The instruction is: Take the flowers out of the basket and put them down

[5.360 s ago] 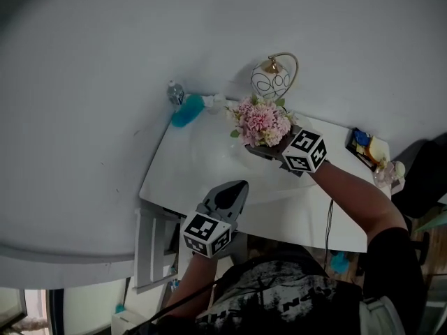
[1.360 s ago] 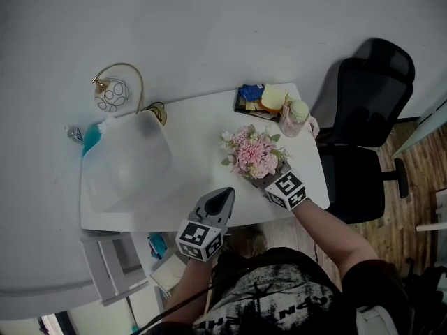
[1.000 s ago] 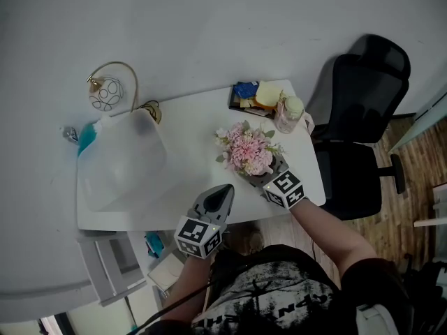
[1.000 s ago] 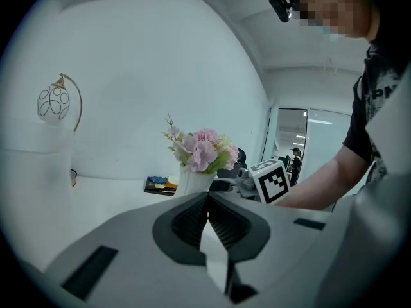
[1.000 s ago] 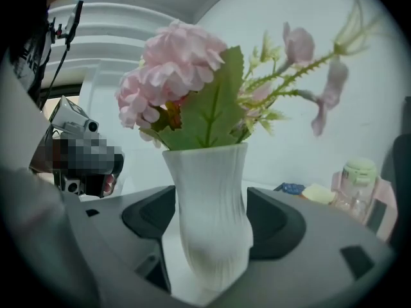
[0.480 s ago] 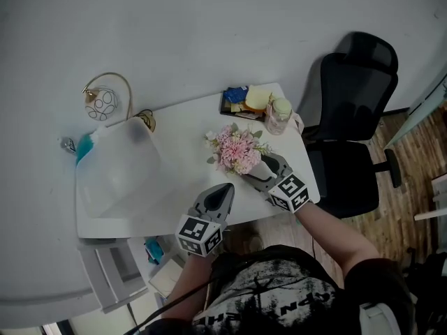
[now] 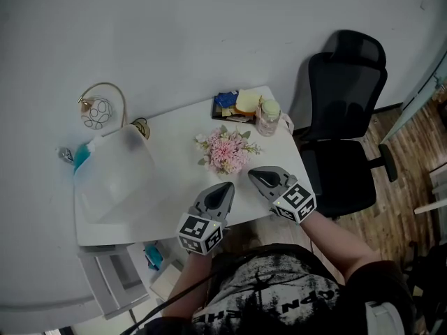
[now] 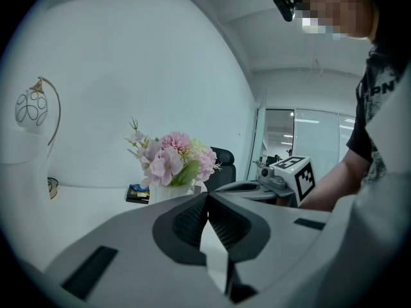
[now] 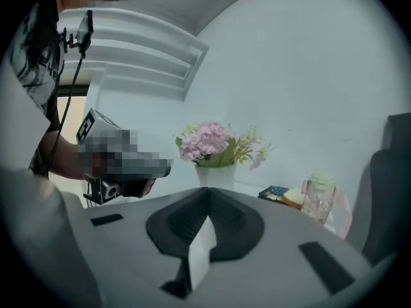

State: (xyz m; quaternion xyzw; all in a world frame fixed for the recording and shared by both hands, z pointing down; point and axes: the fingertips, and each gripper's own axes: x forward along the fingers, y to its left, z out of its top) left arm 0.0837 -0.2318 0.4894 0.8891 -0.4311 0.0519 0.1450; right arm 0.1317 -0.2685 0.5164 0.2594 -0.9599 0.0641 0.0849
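A bunch of pink flowers [image 7: 225, 151] in a small white pot stands upright on the white table [image 7: 181, 138], right of the middle. My right gripper [image 7: 255, 176] is just in front of it near the table's front edge, shut and empty, not touching it. My left gripper [image 7: 225, 190] hovers beside it to the left, also shut and empty. In the left gripper view the flowers [image 8: 171, 160] stand ahead, with the right gripper [image 8: 252, 187] to their right. The right gripper view shows the flowers [image 9: 214, 144] beyond my closed jaws.
A pale translucent container [image 7: 115, 176] covers the table's left half. A gold arch with a white ornament [image 7: 98, 107] and a teal bottle [image 7: 82, 156] sit at far left. A lidded jar [image 7: 268, 117] and a tray of small items [image 7: 234, 105] are at back right. A black office chair [image 7: 342, 110] stands right.
The flowers were carried from beside the gold arch to the table's right part and set down. My right gripper let go, drew back toward the front edge and closed. The left gripper stayed put.
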